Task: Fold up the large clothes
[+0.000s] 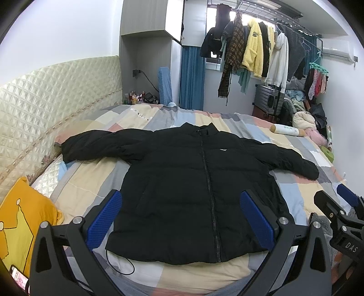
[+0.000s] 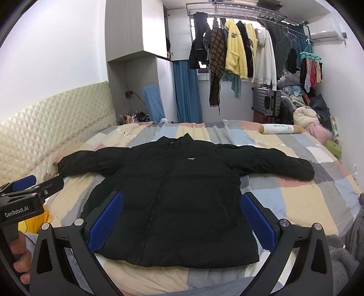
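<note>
Jacket (image 1: 193, 182): lying flat, zipped, centre frame.
Left gripper (image 1: 179, 218): hovering wide, holding nothing.
Right gripper (image 2: 182, 218): likewise wide.
Advice: be pinching cuffs first (padding bulges).

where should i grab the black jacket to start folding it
Take the jacket by its sleeve cuffs: left gripper on the left cuff, right gripper on the right cuff, each from its outer side. Both sleeves lie spread flat, so they likely fold inward.

Even, soft indoor light; the window (image 1: 248, 20) glares white (blown out); fisheye bending and dark vignette at edges.
</note>
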